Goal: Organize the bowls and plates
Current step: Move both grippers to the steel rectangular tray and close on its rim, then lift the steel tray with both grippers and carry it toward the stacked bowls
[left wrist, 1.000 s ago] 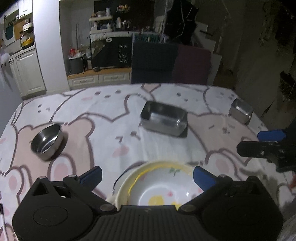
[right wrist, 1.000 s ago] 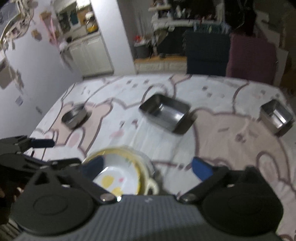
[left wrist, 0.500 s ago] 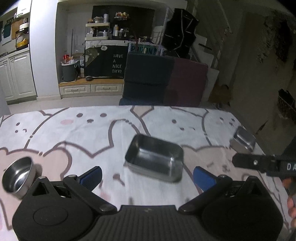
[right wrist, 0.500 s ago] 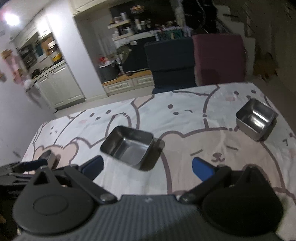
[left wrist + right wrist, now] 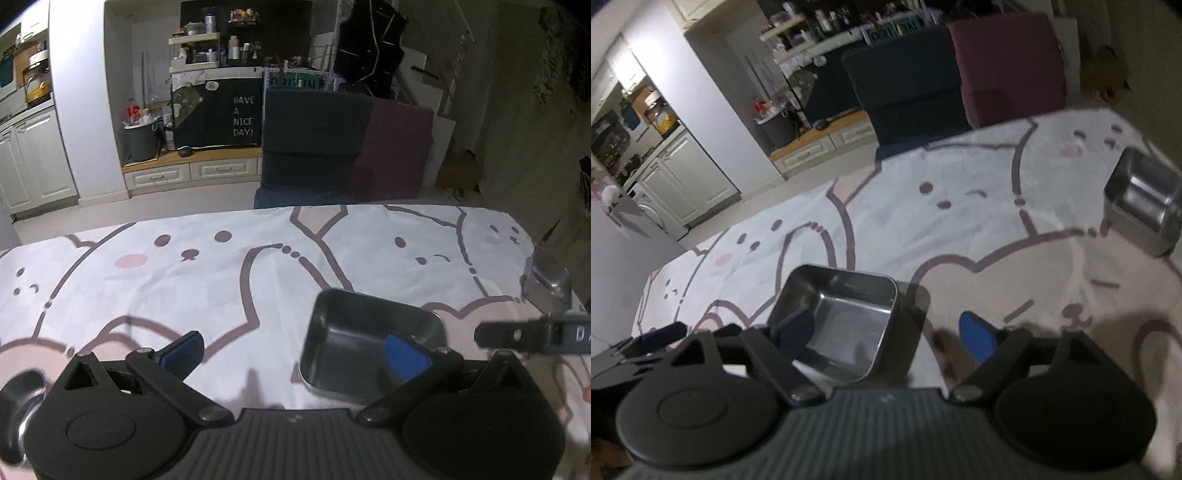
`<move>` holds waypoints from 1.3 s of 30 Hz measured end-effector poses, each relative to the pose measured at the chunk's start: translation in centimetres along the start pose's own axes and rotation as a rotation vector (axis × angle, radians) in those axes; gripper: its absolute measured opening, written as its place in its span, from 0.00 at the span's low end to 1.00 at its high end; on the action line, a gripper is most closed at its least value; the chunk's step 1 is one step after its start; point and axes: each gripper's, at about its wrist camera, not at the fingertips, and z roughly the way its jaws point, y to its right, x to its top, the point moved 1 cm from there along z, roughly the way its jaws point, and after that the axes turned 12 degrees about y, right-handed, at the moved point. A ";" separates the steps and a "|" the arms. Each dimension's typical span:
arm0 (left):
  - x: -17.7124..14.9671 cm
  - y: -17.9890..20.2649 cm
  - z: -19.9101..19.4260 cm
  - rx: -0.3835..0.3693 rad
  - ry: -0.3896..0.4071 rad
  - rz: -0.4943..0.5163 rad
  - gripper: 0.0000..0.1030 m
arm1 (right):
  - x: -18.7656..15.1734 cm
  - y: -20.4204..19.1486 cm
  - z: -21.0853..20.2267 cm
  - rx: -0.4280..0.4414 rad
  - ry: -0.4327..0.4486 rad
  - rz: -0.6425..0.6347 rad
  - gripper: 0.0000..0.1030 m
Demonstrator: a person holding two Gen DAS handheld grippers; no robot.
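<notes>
Right gripper (image 5: 890,338) hovering spread wide, straddling right wall of rectangular steel tray (image 5: 836,325) at 12 o'clock, likely lining up rim grab.

Left gripper (image 5: 295,356) also spread, empty; same tray (image 5: 369,350) at its 1 o'clock, right fingertip (image 5: 406,356) showing over it.

Small square steel tin (image 5: 1145,203) sitting at 2 o'clock, well apart, probably awaiting nesting.

Round steel bowl (image 5: 18,410) lying at 9 o'clock of left view, on bear-print tablecloth (image 5: 221,288).

A: How is the left gripper (image 5: 293,350) sitting?
B: Filling the lower frame, its 2 fingers spread wide.
A: And the right gripper (image 5: 886,334)?
B: Same, gaping at lower centre.
</notes>
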 end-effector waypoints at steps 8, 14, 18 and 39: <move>-0.4 -0.7 4.2 -0.047 -0.059 0.010 0.63 | -1.4 0.5 4.0 -0.016 -0.082 0.066 0.66; -1.5 -0.2 6.0 -0.091 -0.113 -0.017 0.34 | -2.1 1.2 5.2 0.002 -0.105 0.074 0.48; -2.3 0.4 6.6 -0.082 -0.152 0.007 0.11 | -2.1 0.9 5.8 0.019 -0.114 0.060 0.26; -0.3 5.1 -2.3 -0.155 -0.094 -0.094 0.03 | 0.0 1.8 -2.4 0.056 0.013 -0.079 0.08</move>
